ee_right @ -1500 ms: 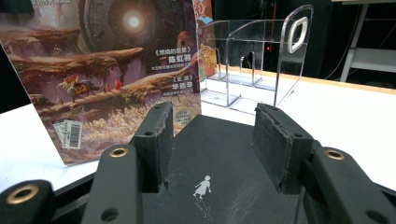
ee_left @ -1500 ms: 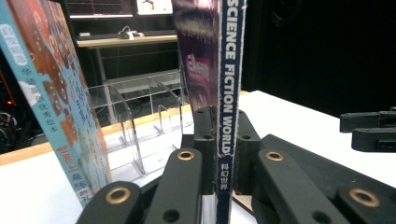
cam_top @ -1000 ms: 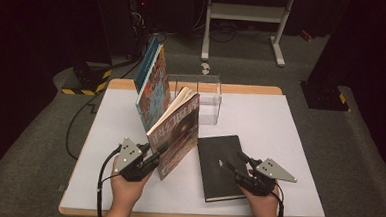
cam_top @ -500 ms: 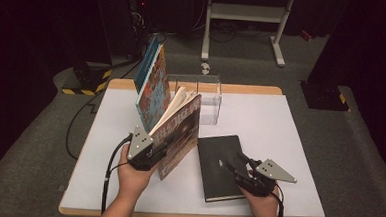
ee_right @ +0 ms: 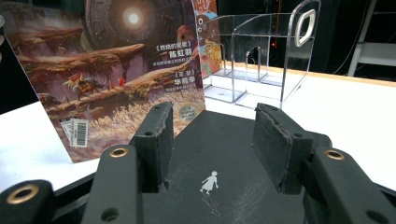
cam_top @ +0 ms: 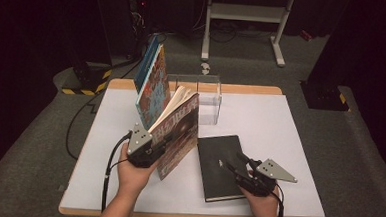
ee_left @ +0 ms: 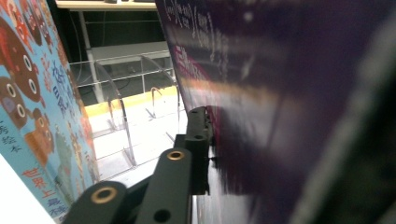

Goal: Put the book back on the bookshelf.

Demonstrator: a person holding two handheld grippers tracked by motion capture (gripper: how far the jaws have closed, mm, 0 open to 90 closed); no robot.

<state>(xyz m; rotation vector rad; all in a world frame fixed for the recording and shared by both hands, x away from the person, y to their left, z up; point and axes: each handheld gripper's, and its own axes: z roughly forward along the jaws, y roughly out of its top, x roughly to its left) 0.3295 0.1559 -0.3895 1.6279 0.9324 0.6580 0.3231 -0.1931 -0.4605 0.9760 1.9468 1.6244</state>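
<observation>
I see a paperback with a space-scene cover (cam_top: 180,130) (ee_right: 116,70) standing on edge, half fanned open, at the table's middle left. My left gripper (cam_top: 160,143) (ee_left: 210,126) is shut on its lower edge. Its jaws have just been closing with the dark cover (ee_left: 280,93) between them, and one finger (ee_left: 198,140) presses flat on it. A black book (cam_top: 220,165) (ee_right: 233,186) lies flat at the front right. My right gripper (cam_top: 234,161) (ee_right: 212,123) hovers low over its cover, open, nothing between the pads.
A tall colourful picture book (cam_top: 152,84) (ee_left: 32,116) leans upright behind the paperback, beside a clear acrylic book stand (cam_top: 201,99) (ee_right: 261,51) (ee_left: 126,107). The white table (cam_top: 280,128) has bare room at the right and back right. Dark floor, cables and a metal frame lie beyond.
The left hand has moved right and forward from beside the paperback onto its lower edge, and the jaws have closed on it. The right hand has not moved.
</observation>
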